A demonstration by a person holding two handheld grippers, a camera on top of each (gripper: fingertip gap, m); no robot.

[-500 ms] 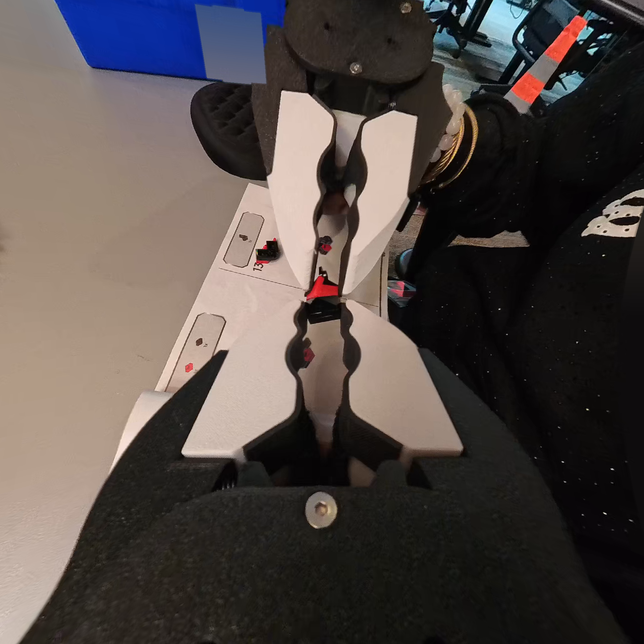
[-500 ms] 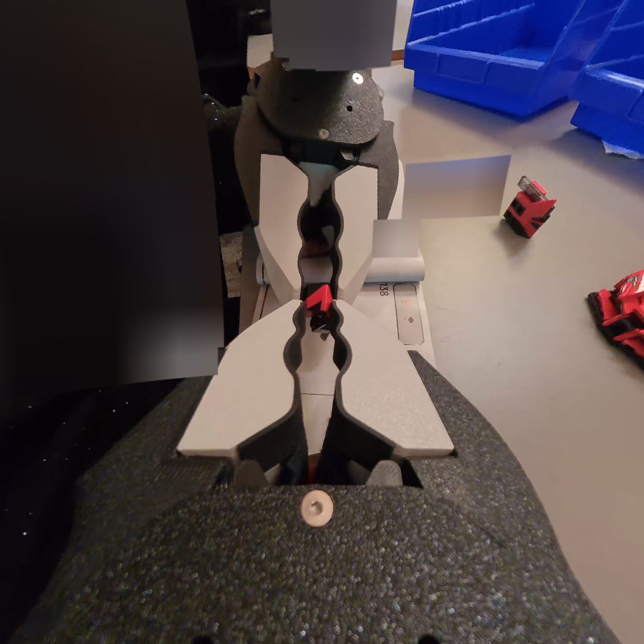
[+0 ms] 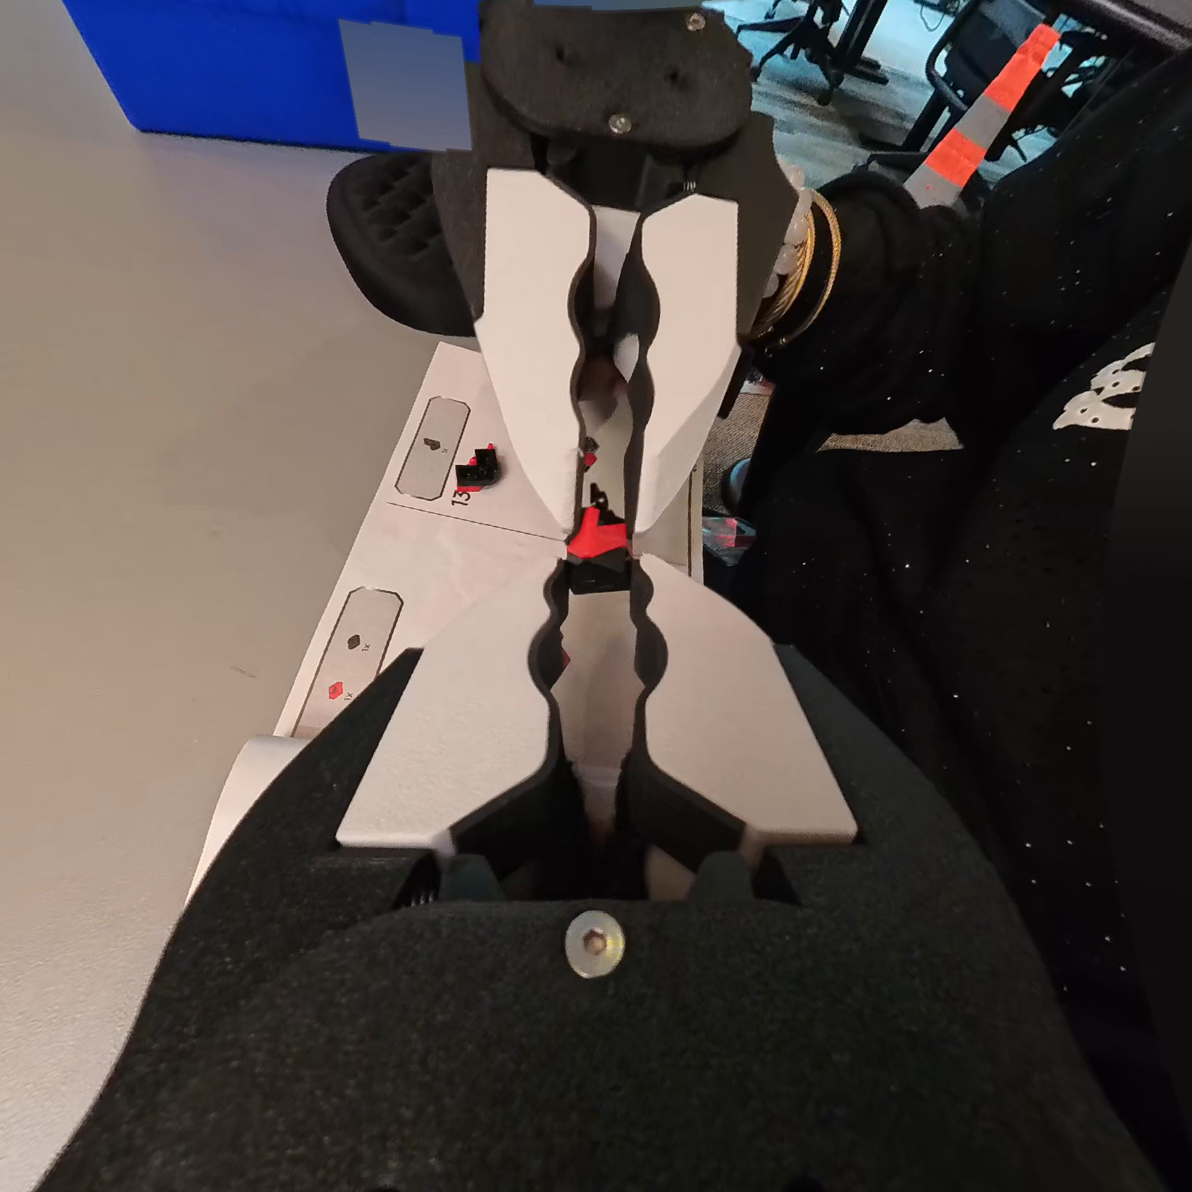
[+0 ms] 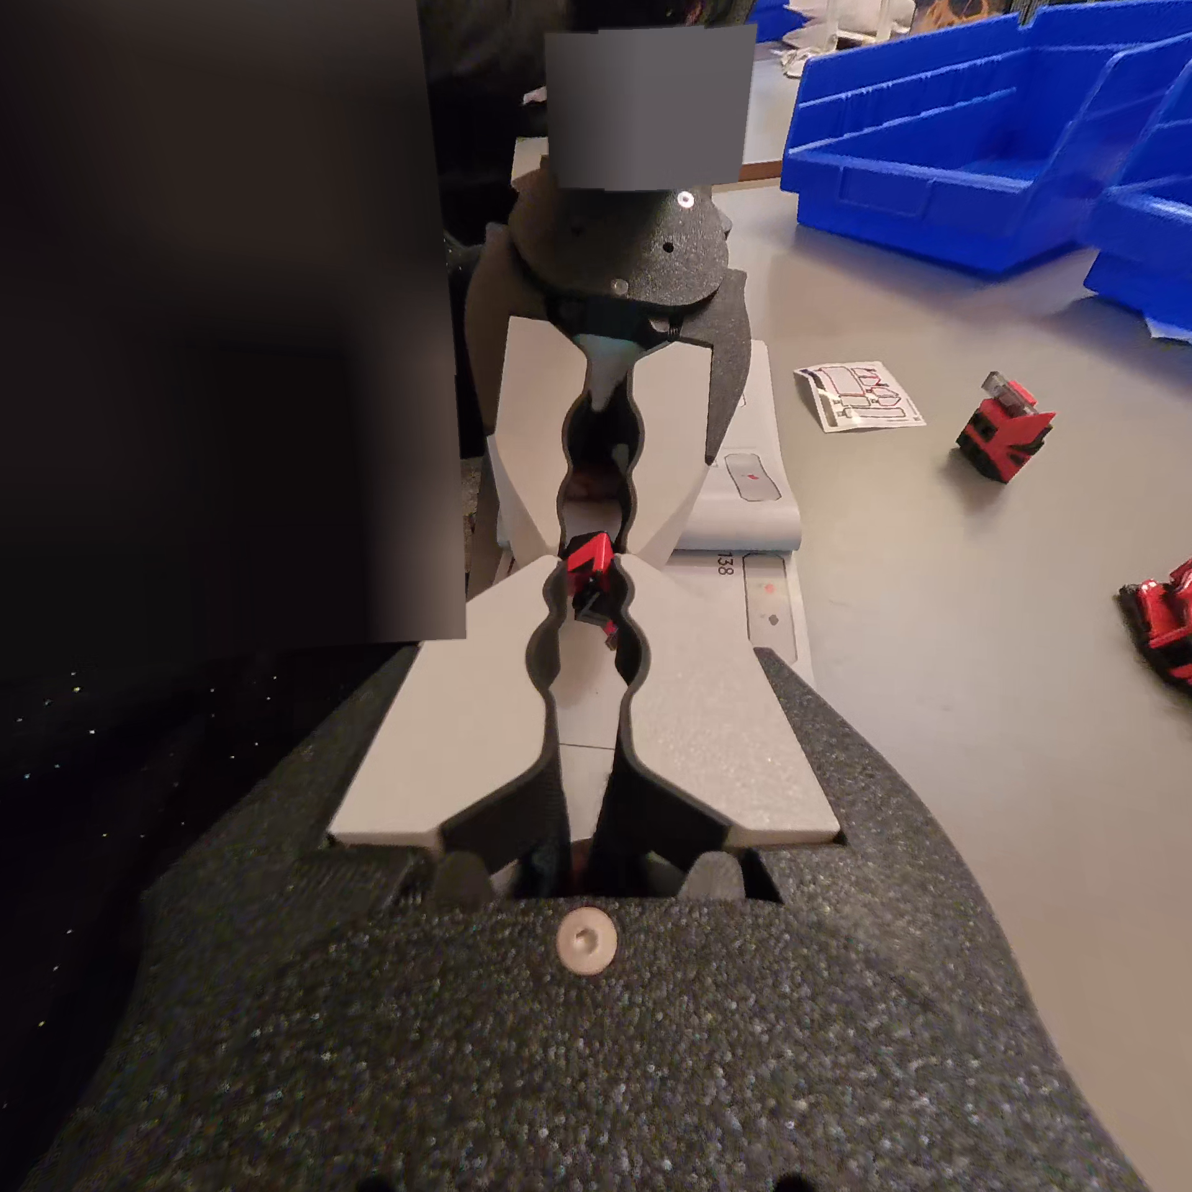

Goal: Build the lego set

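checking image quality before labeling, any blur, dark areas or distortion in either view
Left wrist view: sharp on the left tool and the small red and black lego piece it pinches, wide-angle bending at the edges, dark clothing hides detail on the right. Right wrist view: dimmer and grainier, left side nearly black, blue bins bowed.

Soft even indoor light, faint shadows, sharp centres, wide-angle bending and slight blur toward edges

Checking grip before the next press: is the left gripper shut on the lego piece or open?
Shut. The left gripper fingertips pinch the black piece, which meets the red piece held tip to tip by the right gripper.
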